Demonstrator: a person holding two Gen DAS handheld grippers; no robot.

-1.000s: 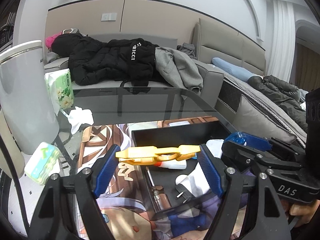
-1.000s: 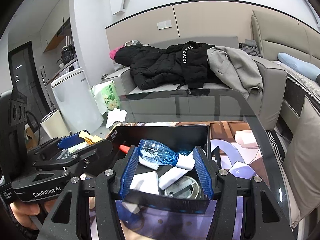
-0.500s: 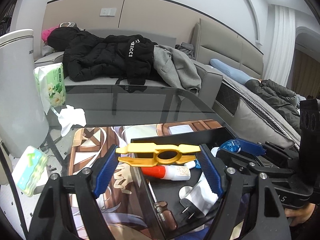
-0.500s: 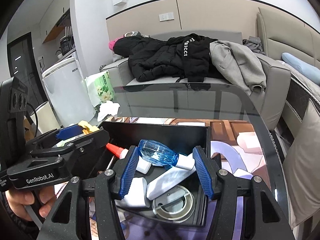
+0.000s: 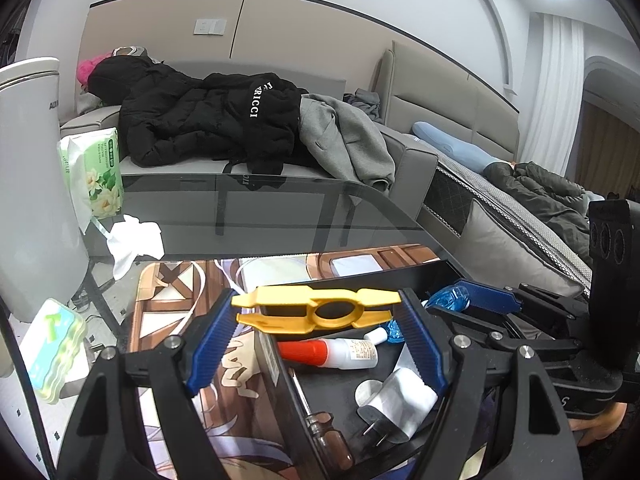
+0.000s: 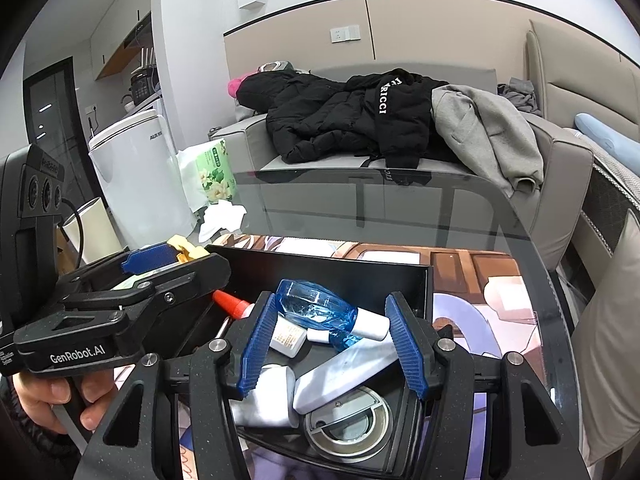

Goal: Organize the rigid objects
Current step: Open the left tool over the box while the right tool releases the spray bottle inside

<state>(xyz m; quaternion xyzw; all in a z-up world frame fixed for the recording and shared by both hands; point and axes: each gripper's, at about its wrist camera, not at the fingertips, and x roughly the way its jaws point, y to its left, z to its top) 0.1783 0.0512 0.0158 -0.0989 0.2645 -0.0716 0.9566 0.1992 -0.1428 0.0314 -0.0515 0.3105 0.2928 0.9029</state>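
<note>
Grippers lower; bottle (image 6: 320, 308) btwn jaws.

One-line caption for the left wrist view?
Left gripper holds a yellow plastic tool above the black tray of small items.

Both hand-held grippers, left (image 5: 316, 312) and right (image 6: 332, 320), have advanced farther over the black tray (image 6: 360, 276).
</note>
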